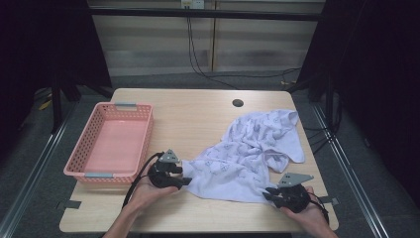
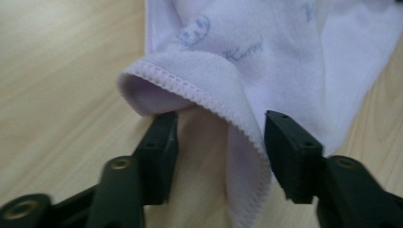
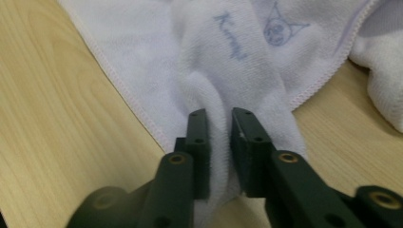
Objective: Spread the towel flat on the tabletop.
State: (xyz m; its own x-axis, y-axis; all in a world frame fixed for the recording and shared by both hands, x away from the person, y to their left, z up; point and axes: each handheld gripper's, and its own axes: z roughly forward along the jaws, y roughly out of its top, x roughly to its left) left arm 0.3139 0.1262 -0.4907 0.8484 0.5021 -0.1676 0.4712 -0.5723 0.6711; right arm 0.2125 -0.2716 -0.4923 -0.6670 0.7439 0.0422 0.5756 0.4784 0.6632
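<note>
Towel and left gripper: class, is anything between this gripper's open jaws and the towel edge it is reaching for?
Nothing visible is in the way. The left gripper has its jaws open around a folded hem of the towel, bare table beside it. The right gripper is already pinching the towel.

even overhead light, dark surround – gripper views soft, near foreground blurred
</note>
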